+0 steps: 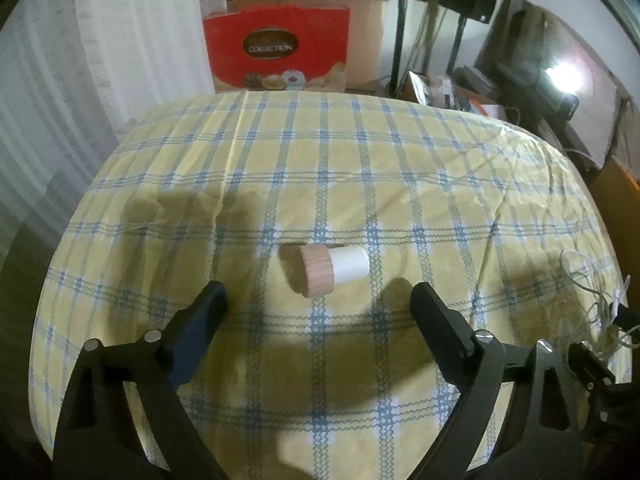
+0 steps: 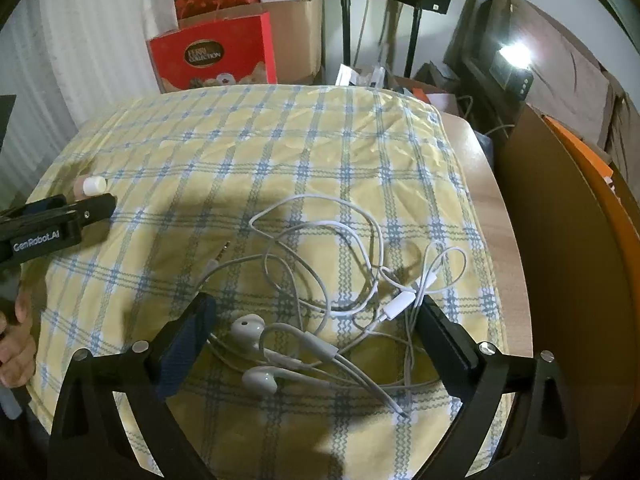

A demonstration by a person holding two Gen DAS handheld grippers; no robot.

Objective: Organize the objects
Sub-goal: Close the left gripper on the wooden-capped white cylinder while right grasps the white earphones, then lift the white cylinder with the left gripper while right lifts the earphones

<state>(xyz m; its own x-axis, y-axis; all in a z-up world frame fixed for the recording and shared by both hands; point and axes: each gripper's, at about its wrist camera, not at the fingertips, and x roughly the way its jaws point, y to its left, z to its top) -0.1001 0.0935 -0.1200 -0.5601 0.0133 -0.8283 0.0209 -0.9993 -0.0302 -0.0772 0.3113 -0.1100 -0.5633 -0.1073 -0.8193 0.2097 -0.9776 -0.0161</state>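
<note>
Right wrist: "GenRobot.AI" on left tongs (image 2: pixel 94 206)

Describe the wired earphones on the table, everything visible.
The earphones are white, glossy plastic, with two earbuds lying side by side. Their thin white cord sprawls in loose tangled loops across the checked tablecloth, with an inline remote and a metal jack plug at the far end. They rest flat on the cloth, between the open fingers of the right gripper, which does not touch them.
</note>
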